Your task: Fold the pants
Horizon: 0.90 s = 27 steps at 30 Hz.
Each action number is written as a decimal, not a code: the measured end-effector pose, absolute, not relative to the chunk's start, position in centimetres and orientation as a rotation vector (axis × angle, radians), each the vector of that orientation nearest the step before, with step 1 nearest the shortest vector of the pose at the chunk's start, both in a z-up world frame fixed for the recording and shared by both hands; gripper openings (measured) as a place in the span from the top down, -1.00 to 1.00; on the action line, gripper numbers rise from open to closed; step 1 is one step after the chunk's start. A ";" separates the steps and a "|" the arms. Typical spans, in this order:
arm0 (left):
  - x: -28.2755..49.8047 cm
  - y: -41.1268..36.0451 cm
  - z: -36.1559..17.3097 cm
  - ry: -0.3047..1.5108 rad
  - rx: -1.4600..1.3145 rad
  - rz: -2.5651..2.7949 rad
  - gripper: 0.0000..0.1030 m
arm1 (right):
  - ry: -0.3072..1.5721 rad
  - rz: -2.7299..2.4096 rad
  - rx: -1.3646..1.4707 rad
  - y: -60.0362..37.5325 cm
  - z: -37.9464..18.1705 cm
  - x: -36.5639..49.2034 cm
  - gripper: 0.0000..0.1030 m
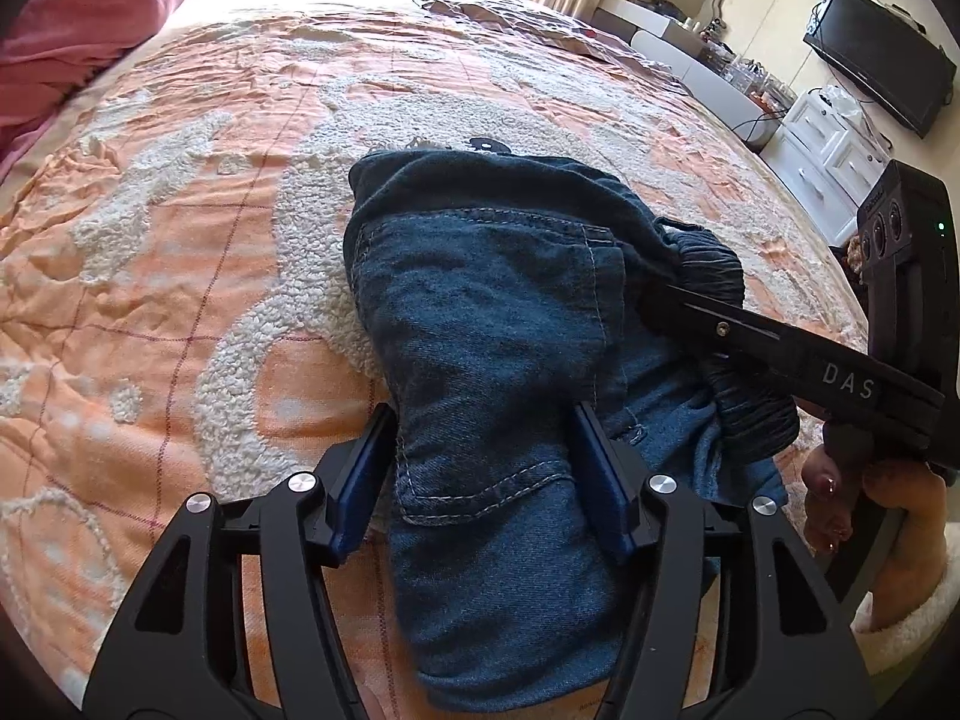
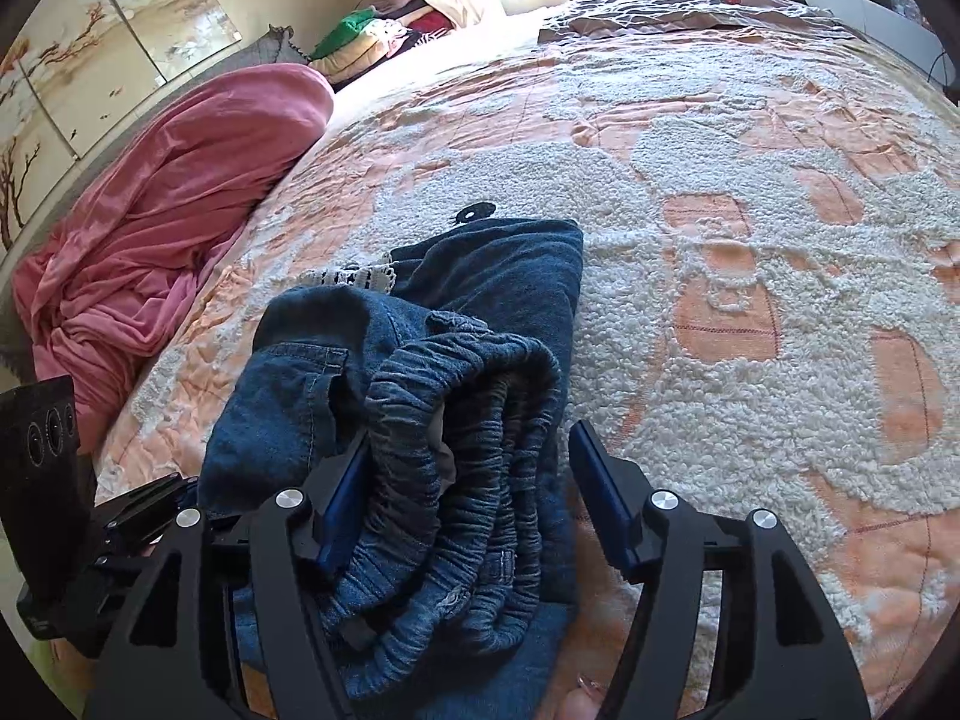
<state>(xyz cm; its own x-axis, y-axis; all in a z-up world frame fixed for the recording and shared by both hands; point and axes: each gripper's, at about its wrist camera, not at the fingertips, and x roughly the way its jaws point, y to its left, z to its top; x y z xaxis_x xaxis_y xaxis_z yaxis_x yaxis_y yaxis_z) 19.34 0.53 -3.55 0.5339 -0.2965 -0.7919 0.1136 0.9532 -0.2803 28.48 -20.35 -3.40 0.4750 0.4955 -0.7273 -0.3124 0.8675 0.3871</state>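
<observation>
Dark blue denim pants (image 1: 480, 312) lie bunched on the orange and white bedspread (image 1: 180, 240). My left gripper (image 1: 486, 474) is open, its blue pads on either side of a pant fold with a stitched pocket. My right gripper (image 2: 468, 492) is open around the gathered elastic waistband (image 2: 468, 420). The right gripper's fingers also show in the left wrist view (image 1: 750, 336), lying over the waistband (image 1: 714, 264). The left gripper's body shows at the left edge of the right wrist view (image 2: 54, 480).
A pink blanket (image 2: 150, 228) is heaped at the bed's left side. A grey patterned cloth (image 2: 690, 12) lies at the far end of the bed. White drawers (image 1: 828, 150) and a black TV (image 1: 882, 54) stand beyond the bed's right edge.
</observation>
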 end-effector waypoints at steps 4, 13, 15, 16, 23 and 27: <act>19.0 0.4 -3.3 0.978 -0.201 -0.246 -0.02 | 0.934 0.498 0.229 -21.0 -2.5 28.0 -0.30; 18.2 0.5 -2.6 0.971 -0.199 -0.233 -0.10 | 0.906 0.474 0.234 -21.7 -1.2 27.3 -0.50; 18.0 0.5 -2.4 0.967 -0.199 -0.230 -0.12 | 0.902 0.468 0.234 -21.9 -1.1 27.2 -0.52; 17.9 0.6 -2.2 0.966 -0.198 -0.229 -0.13 | 0.901 0.466 0.234 -21.9 -1.0 27.1 -0.52; 17.4 0.7 -1.5 0.956 -0.193 -0.218 -0.25 | 0.883 0.446 0.238 -22.7 -0.3 26.4 -0.59; 17.0 0.7 -1.0 0.944 -0.187 -0.212 -0.38 | 0.872 0.441 0.241 -23.2 0.2 26.0 -0.62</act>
<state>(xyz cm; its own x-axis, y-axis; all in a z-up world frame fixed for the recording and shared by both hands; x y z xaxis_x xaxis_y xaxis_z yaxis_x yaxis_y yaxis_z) 17.01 0.70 -0.96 0.5687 -0.2608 -0.7801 0.0982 0.9632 -0.2504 26.05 -23.18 0.20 0.5619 0.4667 -0.6830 -0.2734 0.8841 0.3791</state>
